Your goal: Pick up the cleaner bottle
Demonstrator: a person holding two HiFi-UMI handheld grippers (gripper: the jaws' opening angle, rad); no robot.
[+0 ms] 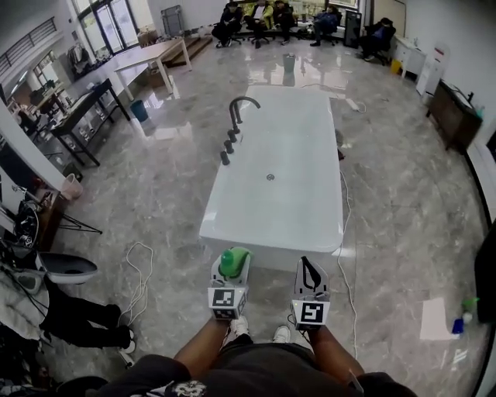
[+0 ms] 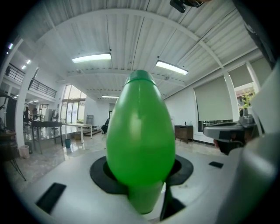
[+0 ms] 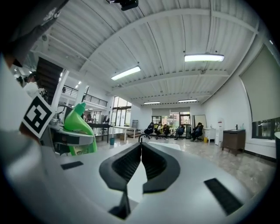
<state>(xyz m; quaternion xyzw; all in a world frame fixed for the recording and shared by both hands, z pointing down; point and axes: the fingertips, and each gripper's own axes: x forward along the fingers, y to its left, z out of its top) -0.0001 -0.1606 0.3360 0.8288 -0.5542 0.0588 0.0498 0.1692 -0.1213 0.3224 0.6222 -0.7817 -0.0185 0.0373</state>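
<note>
The cleaner bottle (image 1: 235, 259) is green with a tapered top. My left gripper (image 1: 231, 274) is shut on it and holds it upright in front of my body. In the left gripper view the bottle (image 2: 140, 131) fills the middle and hides the jaws behind it. My right gripper (image 1: 310, 270) hangs beside it on the right, shut, with nothing between its black jaws. In the right gripper view the jaw tips (image 3: 141, 148) meet, and the bottle (image 3: 79, 127) shows at the left in the left gripper (image 3: 70, 139).
A long white bathtub (image 1: 310, 132) with a black faucet (image 1: 239, 108) stands right ahead. A white cable (image 1: 139, 279) loops on the marble floor at left. Tables (image 1: 147, 56) stand at far left, seated people (image 1: 267, 19) at the back, and a small bottle (image 1: 467, 308) at right.
</note>
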